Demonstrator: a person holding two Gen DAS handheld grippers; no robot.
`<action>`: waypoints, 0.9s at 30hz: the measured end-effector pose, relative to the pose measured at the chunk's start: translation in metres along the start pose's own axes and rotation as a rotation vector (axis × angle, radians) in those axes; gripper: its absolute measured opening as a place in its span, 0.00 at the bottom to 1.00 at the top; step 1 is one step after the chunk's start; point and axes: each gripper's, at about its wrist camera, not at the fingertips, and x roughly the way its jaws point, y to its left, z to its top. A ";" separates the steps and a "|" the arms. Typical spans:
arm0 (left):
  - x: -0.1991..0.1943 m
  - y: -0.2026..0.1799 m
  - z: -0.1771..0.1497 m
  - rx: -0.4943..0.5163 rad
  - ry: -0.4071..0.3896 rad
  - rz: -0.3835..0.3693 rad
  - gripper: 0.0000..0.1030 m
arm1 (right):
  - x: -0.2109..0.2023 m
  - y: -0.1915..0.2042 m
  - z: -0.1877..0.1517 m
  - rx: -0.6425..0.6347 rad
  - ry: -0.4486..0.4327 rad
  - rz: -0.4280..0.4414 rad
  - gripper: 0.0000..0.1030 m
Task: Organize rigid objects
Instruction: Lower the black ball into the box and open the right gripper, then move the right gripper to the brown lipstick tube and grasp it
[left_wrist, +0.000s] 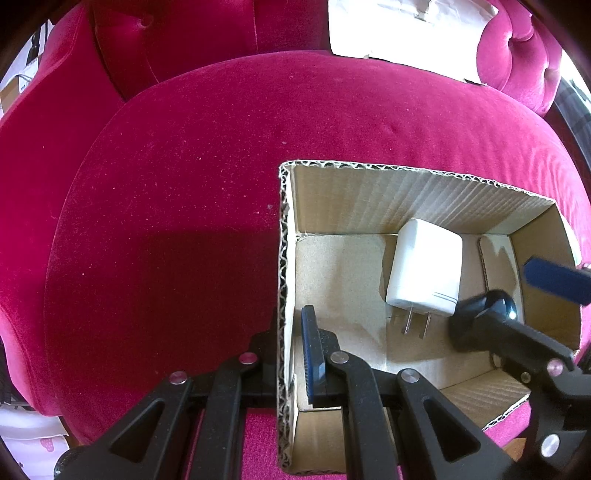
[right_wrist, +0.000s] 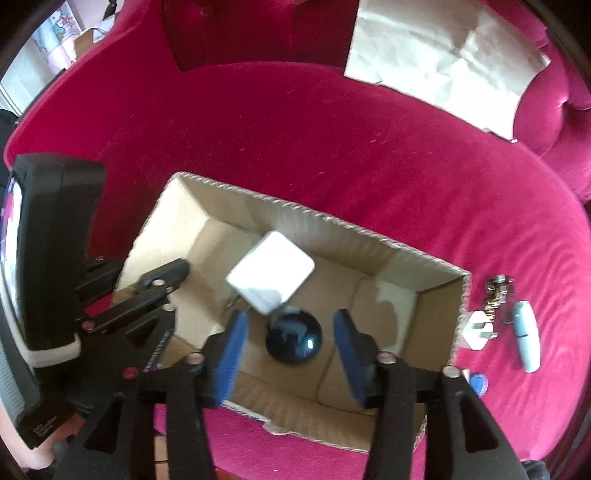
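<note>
1. Cardboard box (right_wrist: 439, 295) on the pink sofa seat (right_wrist: 295, 147), open at the top. Inside: a white charger (right_wrist: 271, 277) with prongs toward 6 o'clock in the left wrist view, and a dark glossy round object (right_wrist: 293, 341) just beside it at roughly 5 o'clock.

2. Right gripper (right_wrist: 291, 354) above the box interior, jaws spread wide; the dark round object between the blue pads (right_wrist: 231, 358) but apart from both — released or not yet gripped, judged as released.

3. Left gripper (left_wrist: 284, 354) clamped across the box's left wall, one finger inside, one outside — apparently steadying the box.

4. Remaining items outside the box, at 3 o'clock of the right gripper: a small white plug (right_wrist: 476, 328) just beside the box's right wall, a metal clip-like piece (right_wrist: 496, 295), a pale blue tube (right_wrist: 526, 339) with long axis running roughly 12 to 6, and a blue item (right_wrist: 478, 382) partly hidden.

5. Right gripper nearer to all of these; next move likely a swing toward 3 o'clock, white plug first.

6. White paper sheet (right_wrist: 443, 59) at 1 o'clock, well apart.
</note>
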 end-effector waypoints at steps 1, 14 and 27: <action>0.000 0.000 0.000 0.000 0.000 0.000 0.09 | -0.001 0.000 0.001 -0.005 -0.006 -0.014 0.61; -0.001 0.001 0.002 0.000 0.001 0.002 0.09 | -0.008 -0.023 0.000 0.037 -0.040 -0.060 0.99; -0.002 0.000 0.004 -0.003 0.005 0.007 0.09 | -0.041 -0.042 -0.009 0.038 -0.109 -0.046 0.99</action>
